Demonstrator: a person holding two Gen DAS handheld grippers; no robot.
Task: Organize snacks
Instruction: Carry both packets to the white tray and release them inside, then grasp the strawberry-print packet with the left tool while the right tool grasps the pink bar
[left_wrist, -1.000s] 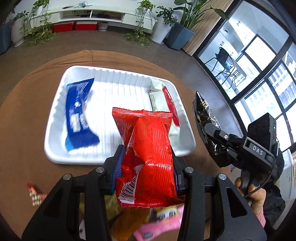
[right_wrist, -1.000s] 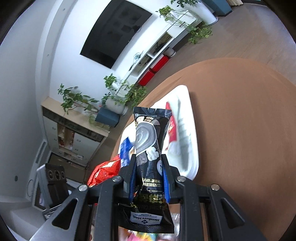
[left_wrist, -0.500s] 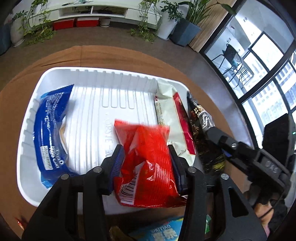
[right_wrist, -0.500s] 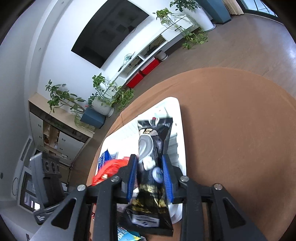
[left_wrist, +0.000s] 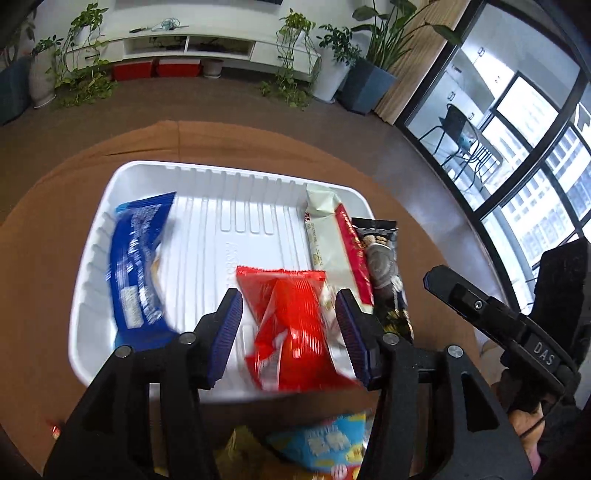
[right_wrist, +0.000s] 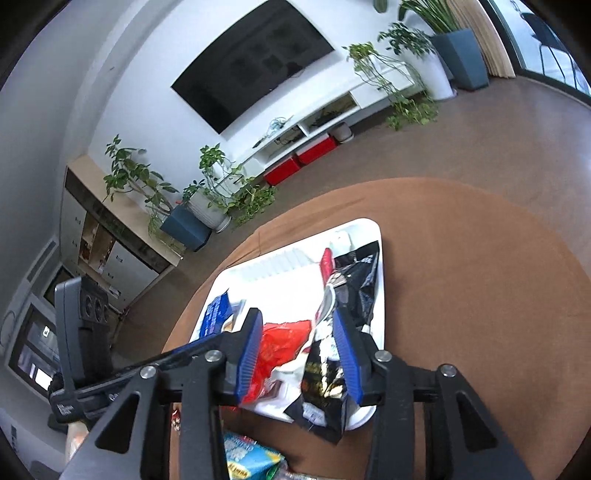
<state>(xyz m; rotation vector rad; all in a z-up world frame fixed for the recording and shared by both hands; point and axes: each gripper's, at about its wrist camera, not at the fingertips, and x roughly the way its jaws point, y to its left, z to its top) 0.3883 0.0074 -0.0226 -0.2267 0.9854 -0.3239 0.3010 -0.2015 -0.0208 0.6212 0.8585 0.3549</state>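
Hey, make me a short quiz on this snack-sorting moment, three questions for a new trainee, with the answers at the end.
1. True or false: the left hand-held gripper has its jaws open around the red bag, which lies in the white tray.
2. Fill in: the right hand-held gripper is ___, with the black packet lying along the tray's right edge.
3. Which packet lies on the left side of the tray?
A. blue packet
B. black packet
C. red bag

Key: 1 true; 2 open; 3 A.
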